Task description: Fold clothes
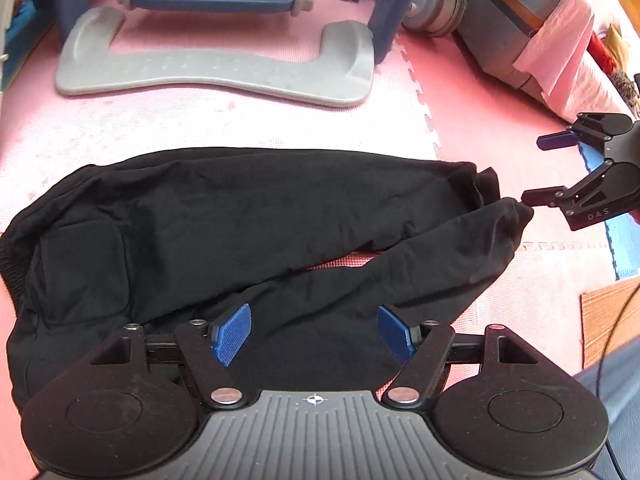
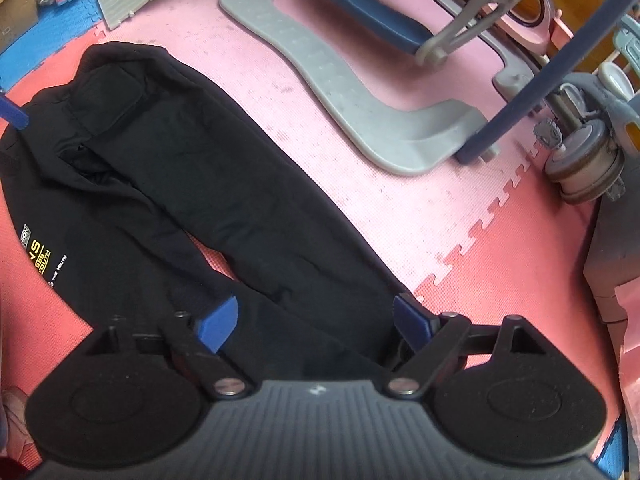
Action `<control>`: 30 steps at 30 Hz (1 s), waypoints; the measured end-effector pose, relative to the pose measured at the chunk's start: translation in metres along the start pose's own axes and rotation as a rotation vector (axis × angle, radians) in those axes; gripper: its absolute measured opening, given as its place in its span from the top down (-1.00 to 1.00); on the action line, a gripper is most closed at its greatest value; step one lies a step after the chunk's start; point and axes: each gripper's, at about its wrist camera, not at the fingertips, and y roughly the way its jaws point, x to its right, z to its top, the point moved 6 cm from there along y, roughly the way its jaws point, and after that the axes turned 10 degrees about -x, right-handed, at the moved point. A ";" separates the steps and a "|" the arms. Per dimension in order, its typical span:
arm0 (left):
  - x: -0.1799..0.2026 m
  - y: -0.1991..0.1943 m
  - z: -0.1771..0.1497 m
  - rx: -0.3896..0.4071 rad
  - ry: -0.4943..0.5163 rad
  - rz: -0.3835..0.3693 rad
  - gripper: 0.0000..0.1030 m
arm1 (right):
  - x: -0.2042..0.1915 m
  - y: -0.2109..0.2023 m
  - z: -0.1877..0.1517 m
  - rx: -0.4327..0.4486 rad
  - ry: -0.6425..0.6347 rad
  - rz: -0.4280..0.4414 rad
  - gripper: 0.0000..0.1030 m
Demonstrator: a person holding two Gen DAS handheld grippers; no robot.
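Lying across the middle of the frame on the pink mat (image 1: 280, 120), the soft, floppy black pants (image 1: 240, 216) look easiest to pinch at the cuffs, with both grippers' jaws wide open, holding nothing.

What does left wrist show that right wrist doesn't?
Left wrist only: the right gripper from outside, open at the trouser cuffs, and a brown wooden board. Right wrist only: a yellow-and-white printed label on the fabric and a cardboard box. Both: black trousers on the pink foam mat, and the grey plastic footrest.
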 end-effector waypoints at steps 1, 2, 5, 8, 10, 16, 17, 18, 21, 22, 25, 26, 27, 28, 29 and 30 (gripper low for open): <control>0.004 0.006 0.010 -0.015 -0.017 -0.006 -0.39 | 0.009 0.009 -0.001 -0.006 0.014 0.005 -0.67; 0.011 0.007 0.016 -0.026 -0.041 -0.014 -0.39 | 0.022 0.020 -0.004 -0.027 0.049 0.003 -0.67; 0.040 -0.008 0.018 -0.033 -0.108 -0.092 -0.40 | 0.057 0.053 -0.014 -0.125 0.127 0.028 -0.66; 0.030 0.000 0.009 -0.044 -0.050 -0.069 -0.40 | 0.077 0.065 -0.012 -0.119 0.206 0.041 -0.66; 0.024 0.005 0.003 -0.051 -0.011 -0.054 -0.45 | 0.080 0.076 -0.009 -0.137 0.270 0.024 -0.66; 0.005 0.020 -0.015 -0.073 0.107 -0.007 -0.46 | 0.036 0.100 -0.007 -0.192 0.296 -0.142 -0.66; 0.001 0.022 -0.018 -0.077 0.126 0.000 -0.46 | 0.028 0.092 -0.007 -0.175 0.323 -0.158 -0.66; -0.001 0.023 -0.018 -0.075 0.139 0.001 -0.46 | 0.020 0.084 -0.007 -0.156 0.351 -0.172 -0.66; -0.006 0.004 0.012 -0.007 0.097 -0.084 -0.47 | -0.001 0.053 -0.009 -0.165 0.442 -0.148 -0.67; -0.007 -0.001 0.021 0.010 0.078 -0.117 -0.48 | -0.007 0.048 -0.010 -0.186 0.451 -0.146 -0.67; -0.006 0.009 0.028 -0.012 0.009 -0.189 -0.50 | -0.025 0.042 -0.012 -0.242 0.467 -0.134 -0.68; -0.004 0.014 0.030 -0.017 0.002 -0.188 -0.50 | -0.031 0.043 -0.012 -0.251 0.466 -0.124 -0.68; -0.002 0.016 0.032 -0.007 0.015 -0.176 -0.50 | -0.036 0.044 -0.012 -0.260 0.465 -0.114 -0.68; 0.001 0.017 0.035 -0.002 0.026 -0.154 -0.50 | -0.039 0.046 -0.008 -0.235 0.471 -0.108 -0.68; 0.006 0.016 0.038 0.007 0.040 -0.133 -0.50 | -0.041 0.048 -0.004 -0.192 0.479 -0.102 -0.68; 0.014 0.009 0.043 0.037 0.067 -0.113 -0.50 | -0.043 0.050 -0.002 -0.156 0.489 -0.099 -0.68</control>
